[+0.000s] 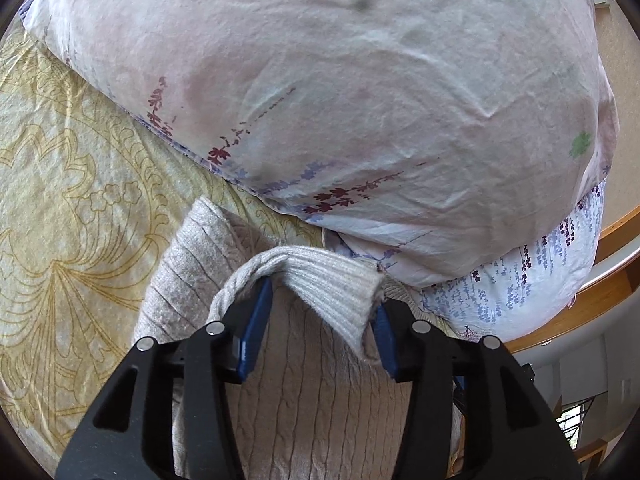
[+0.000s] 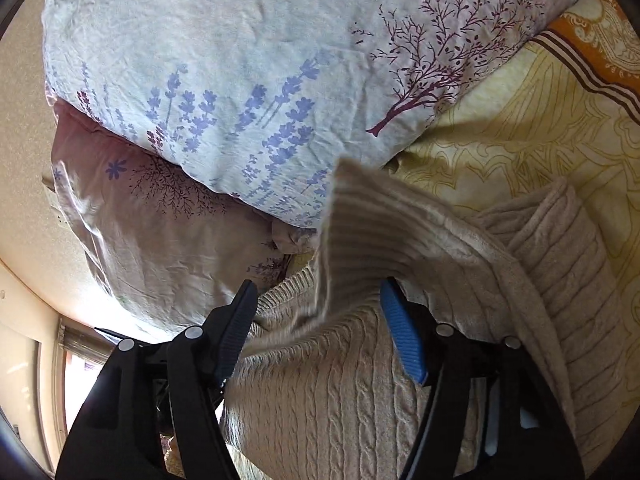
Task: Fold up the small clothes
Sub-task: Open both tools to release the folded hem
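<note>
Two hand-held grippers over a beige sweater (image 1: 320, 400) on the bed

Left hand-held gripper (image 1: 322, 304) and right hand-held gripper (image 2: 320, 300) both stand wide, ribbed knit draped between their fingers, beside floral pillows (image 1: 340, 100)

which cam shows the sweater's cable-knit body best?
Right wrist view. The beige sweater fills the lower frame, with clear cable braids, ribbed edge and a sleeve beside it. The left wrist view shows less: mostly the ribbed edge draped between the left gripper fingers, and fainter braids below.
</note>
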